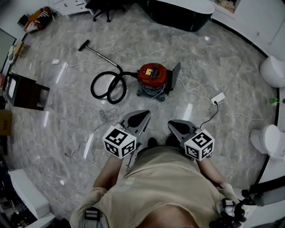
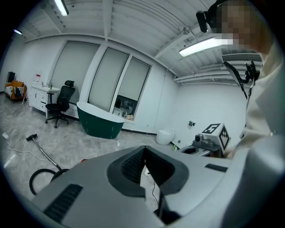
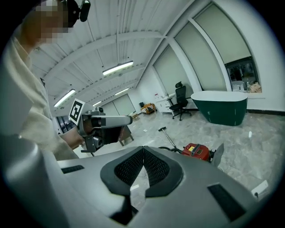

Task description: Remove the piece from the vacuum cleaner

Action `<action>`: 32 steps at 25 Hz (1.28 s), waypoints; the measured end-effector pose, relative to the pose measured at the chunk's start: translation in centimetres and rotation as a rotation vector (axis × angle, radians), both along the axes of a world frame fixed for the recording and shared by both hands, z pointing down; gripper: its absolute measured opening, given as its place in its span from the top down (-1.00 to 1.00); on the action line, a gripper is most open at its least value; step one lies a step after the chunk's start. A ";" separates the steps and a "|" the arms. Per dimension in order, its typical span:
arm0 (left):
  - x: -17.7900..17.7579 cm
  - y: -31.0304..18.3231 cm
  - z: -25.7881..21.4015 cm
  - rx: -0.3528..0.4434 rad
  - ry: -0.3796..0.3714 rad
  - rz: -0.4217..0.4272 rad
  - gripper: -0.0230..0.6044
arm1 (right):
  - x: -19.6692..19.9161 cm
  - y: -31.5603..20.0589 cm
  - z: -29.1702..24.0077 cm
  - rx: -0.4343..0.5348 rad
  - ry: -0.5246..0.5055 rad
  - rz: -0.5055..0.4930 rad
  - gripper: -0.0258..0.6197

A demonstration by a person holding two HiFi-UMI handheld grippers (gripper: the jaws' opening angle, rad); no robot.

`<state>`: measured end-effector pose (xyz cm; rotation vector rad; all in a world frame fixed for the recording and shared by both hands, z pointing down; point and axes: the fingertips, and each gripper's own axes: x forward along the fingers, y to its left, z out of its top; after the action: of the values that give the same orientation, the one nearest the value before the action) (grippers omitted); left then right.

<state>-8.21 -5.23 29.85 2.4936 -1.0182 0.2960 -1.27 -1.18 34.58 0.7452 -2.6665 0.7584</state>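
Vacuum cleaner (image 1: 152, 76), a red-topped canister, stands on the marble floor (image 1: 67, 107) ahead of me, well apart from both my claws. A dark grey panel (image 1: 174, 76) stands upright at its right side. Its black hose (image 1: 109, 87) coils at its left and runs on to a wand (image 1: 101, 56), which lies flat with its floor head at the far end.

My left gripper (image 1: 143, 112) is clenched on nothing, its pads meeting at the tips, and it points toward the canister. My right gripper (image 1: 172, 123) is clenched and empty too, just beside the left.

A white power strip (image 1: 217, 98) lies on the floor to the canister's right. Farther off stand a green bathtub (image 1: 178, 13) and a black office chair (image 1: 104, 10).
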 end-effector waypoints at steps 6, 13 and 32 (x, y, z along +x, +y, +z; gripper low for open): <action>5.3 -3.8 -0.6 -0.007 -0.062 0.022 0.95 | 4.5 -4.5 1.0 -0.074 -0.072 0.032 0.92; 9.4 -6.5 0.1 -0.025 -0.134 -0.025 0.95 | 9.2 -8.4 2.0 -0.098 -0.095 -0.004 0.92; 13.0 -14.0 1.8 -0.021 -0.132 0.036 0.95 | 13.0 -14.1 4.7 -0.134 0.019 0.021 0.92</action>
<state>4.75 -19.27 31.61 2.5026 -1.0166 0.4850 11.73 -15.33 39.27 0.7428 -2.5651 0.9205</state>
